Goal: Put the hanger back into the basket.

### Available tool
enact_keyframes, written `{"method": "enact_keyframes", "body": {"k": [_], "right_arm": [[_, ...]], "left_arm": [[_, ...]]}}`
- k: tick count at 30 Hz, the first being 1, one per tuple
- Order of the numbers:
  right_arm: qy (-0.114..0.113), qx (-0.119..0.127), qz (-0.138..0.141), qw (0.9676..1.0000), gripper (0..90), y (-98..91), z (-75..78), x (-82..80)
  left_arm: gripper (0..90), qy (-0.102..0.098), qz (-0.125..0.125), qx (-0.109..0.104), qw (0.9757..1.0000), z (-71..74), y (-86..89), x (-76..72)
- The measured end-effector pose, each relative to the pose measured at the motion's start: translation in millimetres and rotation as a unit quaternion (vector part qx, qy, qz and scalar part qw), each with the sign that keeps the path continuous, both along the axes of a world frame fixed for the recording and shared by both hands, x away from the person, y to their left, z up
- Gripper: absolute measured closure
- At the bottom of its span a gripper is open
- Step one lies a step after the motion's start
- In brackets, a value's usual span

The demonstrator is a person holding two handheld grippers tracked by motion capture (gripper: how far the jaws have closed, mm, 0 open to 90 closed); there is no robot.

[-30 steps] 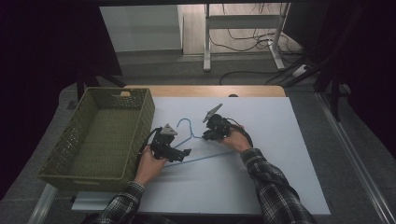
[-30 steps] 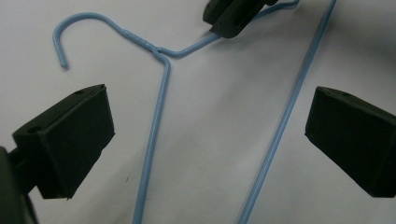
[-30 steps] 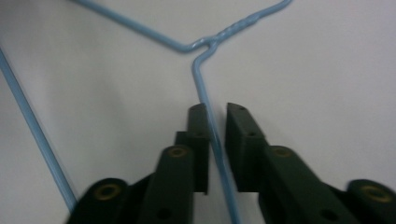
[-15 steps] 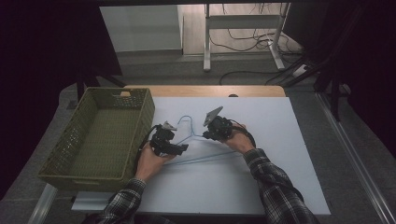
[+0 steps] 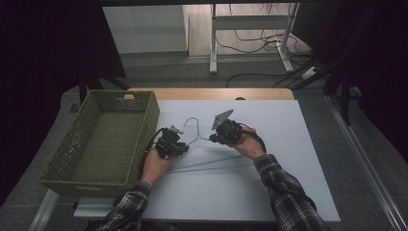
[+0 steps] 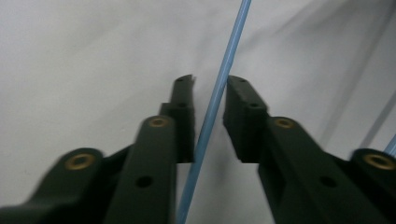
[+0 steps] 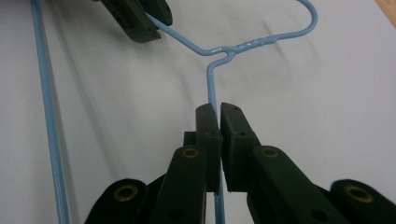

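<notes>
One light-blue wire hanger (image 5: 207, 151) is pinched by the right gripper (image 7: 218, 116); left gripper (image 6: 208, 100) jaws, just closing, straddle its wire with a gap. One green woven basket (image 5: 77, 144) is seen alongside.

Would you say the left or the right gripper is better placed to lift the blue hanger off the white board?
Probably the right gripper: its jaws are clamped on the blue hanger. The left gripper has just been closing, with a gap remaining.
</notes>
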State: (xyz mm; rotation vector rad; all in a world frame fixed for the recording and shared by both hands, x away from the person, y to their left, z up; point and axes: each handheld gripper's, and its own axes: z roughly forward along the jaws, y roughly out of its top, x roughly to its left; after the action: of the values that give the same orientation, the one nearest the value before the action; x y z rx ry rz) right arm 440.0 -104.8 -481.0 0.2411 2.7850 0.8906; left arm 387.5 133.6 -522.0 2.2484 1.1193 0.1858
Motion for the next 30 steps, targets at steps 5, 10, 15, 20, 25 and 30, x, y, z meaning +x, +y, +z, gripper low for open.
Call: {"method": "enact_keyframes", "body": {"k": [5, 10, 15, 20, 25, 30], "right_arm": [[0.006, -0.013, -0.007, 0.9999, 85.5, 0.6, -5.8, 1.4], [0.016, 0.011, -0.054, 0.9984, 71.9, -0.8, -1.2, 4.5], [0.047, 0.06, -0.106, 0.9915, 56.9, 12.3, 10.7, 9.4], [0.083, 0.095, -0.137, 0.9825, 52.5, 32.6, 11.6, 15.8], [0.11, 0.089, -0.179, 0.9736, 71.6, 50.3, 4.2, 24.3], [0.161, 0.133, -0.197, 0.9579, 81.9, 43.9, 8.5, 25.2]], "left_arm": [[81.4, -0.021, -0.031, 0.019, 0.9991, 4.3, -4.3, -5.1], [86.0, -0.031, -0.05, 0.024, 0.998, 7.7, -8.5, -10.0], [86.1, -0.039, -0.06, 0.01, 0.9974, 12.2, -10.1, -13.4], [86.0, -0.039, -0.066, 0.011, 0.997, 12.1, -12.5, -15.7], [85.9, -0.036, -0.072, 0.004, 0.9967, 14.0, -14.8, -19.3], [77.2, -0.024, -0.076, -0.02, 0.9967, 17.2, -14.8, -21.2]]}}
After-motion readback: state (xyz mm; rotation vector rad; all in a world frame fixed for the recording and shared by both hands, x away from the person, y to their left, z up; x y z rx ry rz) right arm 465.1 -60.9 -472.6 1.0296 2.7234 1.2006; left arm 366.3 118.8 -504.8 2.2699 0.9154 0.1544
